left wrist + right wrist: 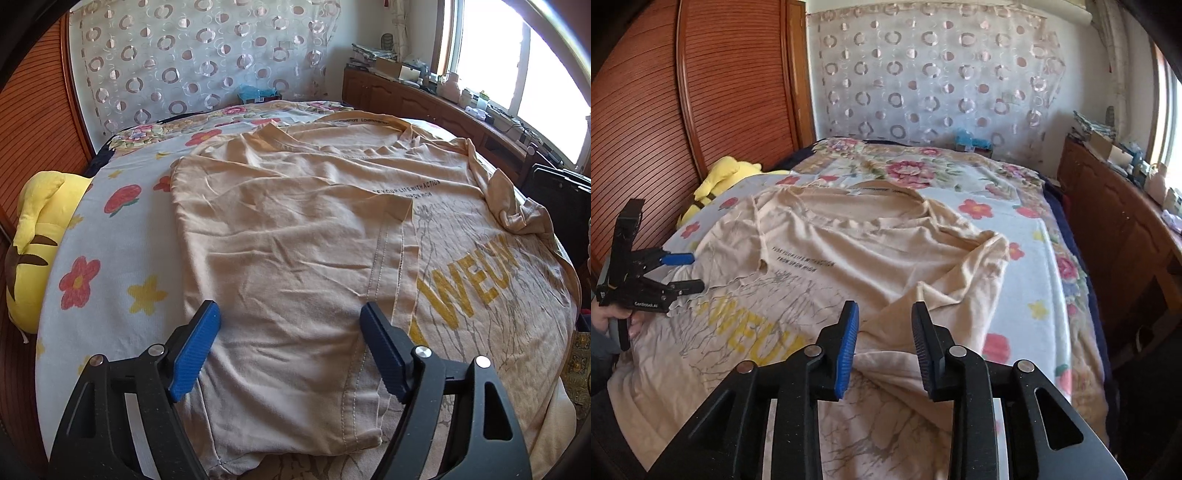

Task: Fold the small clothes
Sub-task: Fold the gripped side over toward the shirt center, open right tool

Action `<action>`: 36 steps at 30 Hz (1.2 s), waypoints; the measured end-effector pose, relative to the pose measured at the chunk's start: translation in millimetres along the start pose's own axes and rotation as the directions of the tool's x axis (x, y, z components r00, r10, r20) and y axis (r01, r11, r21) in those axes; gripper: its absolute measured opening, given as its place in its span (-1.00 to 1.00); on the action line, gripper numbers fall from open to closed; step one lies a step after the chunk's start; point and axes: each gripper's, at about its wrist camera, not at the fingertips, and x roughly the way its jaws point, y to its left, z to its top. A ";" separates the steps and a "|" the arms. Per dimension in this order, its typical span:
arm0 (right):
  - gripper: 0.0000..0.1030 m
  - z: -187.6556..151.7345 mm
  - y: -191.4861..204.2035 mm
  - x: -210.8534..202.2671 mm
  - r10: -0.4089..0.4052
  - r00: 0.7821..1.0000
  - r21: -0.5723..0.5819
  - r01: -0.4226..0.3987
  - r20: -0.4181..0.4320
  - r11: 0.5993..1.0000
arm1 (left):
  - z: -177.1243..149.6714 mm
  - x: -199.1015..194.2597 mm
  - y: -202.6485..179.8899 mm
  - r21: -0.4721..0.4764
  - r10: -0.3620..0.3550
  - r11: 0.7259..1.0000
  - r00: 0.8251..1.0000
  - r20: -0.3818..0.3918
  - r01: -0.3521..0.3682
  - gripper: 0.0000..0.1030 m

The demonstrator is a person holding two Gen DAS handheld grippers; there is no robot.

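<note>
Bottom hem of the beige tee [295, 229] is cut off by the frame edges, can't see it. Print is half readable imo: yellow "WEUN", small black "FROM UPON HIGH". Tee's wrinkled, one side folded over, spread on the floral bedsheet [122, 266]. Left gripper [290, 317] jaws wide apart, right gripper [885, 314] jaws apart w/ nothing clamped.

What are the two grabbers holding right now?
Nothing. The left gripper and the right gripper are both open above the beige T-shirt, not pinching it.
</note>
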 end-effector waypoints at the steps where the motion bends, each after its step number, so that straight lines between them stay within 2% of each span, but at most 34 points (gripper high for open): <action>1: -0.37 -1.1 -5.1 -4.8 -0.020 1.000 0.012 0.020 0.001 1.000 | 0.1 0.0 0.2 0.000 0.000 1.000 1.000 0.000 0.000 0.54; 3: -0.37 -1.0 -15.9 -2.7 -0.039 0.999 0.042 0.040 -0.018 0.998 | -0.1 0.0 -0.1 0.000 0.000 1.000 1.000 0.000 0.000 0.54; 6: -0.37 1.1 -16.9 8.4 -0.015 0.999 0.060 0.018 -0.043 0.998 | 0.0 0.0 0.1 0.000 0.000 1.000 1.000 0.000 0.000 0.54; 9: -0.37 -0.1 -10.7 27.4 0.025 0.995 0.071 -0.018 -0.101 0.997 | -0.2 0.1 -0.3 0.000 -0.001 1.000 1.000 0.000 0.001 0.54; 12: -0.37 4.8 -12.8 45.1 0.027 0.986 0.067 -0.016 -0.162 0.998 | -0.1 0.1 0.0 0.000 0.000 1.000 1.000 0.001 0.000 0.54; 13: -0.44 7.4 -12.5 51.5 0.033 0.984 0.059 -0.023 -0.177 0.998 | -0.2 0.1 -0.2 0.000 0.000 1.000 1.000 0.001 0.000 0.54; 14: -0.75 9.7 -10.4 54.4 0.043 0.982 0.045 -0.035 -0.186 0.998 | 0.0 0.2 0.1 0.000 0.000 1.000 1.000 0.001 0.000 0.54; 15: -0.92 13.5 -7.3 55.1 0.056 0.980 0.032 -0.051 -0.188 0.998 | -0.1 0.2 0.0 0.000 0.000 1.000 1.000 0.001 0.000 0.54; 21: -0.96 61.2 32.7 48.4 0.136 0.985 -0.047 -0.141 -0.105 0.989 | -0.5 0.1 -0.2 0.000 0.000 1.000 1.000 0.001 0.000 0.54; 25: -0.95 84.6 54.0 55.4 0.146 0.988 -0.070 -0.150 -0.050 0.986 | -0.2 0.2 0.2 0.000 0.000 1.000 1.000 0.002 0.000 0.54; 28: -0.67 92.3 61.9 66.3 0.157 0.985 -0.070 -0.162 -0.074 0.984 | -0.2 0.2 0.2 0.000 0.000 1.000 1.000 0.002 0.000 0.54; 32: -0.56 90.7 51.2 62.7 0.110 0.992 -0.069 -0.114 -0.059 0.991 | -0.3 0.2 0.2 0.000 0.000 1.000 1.000 0.002 0.000 0.54; 36: -0.39 73.2 27.6 45.4 0.031 0.998 -0.050 -0.034 -0.052 0.998 | -0.5 0.2 0.0 0.000 0.000 1.000 1.000 0.002 0.000 0.54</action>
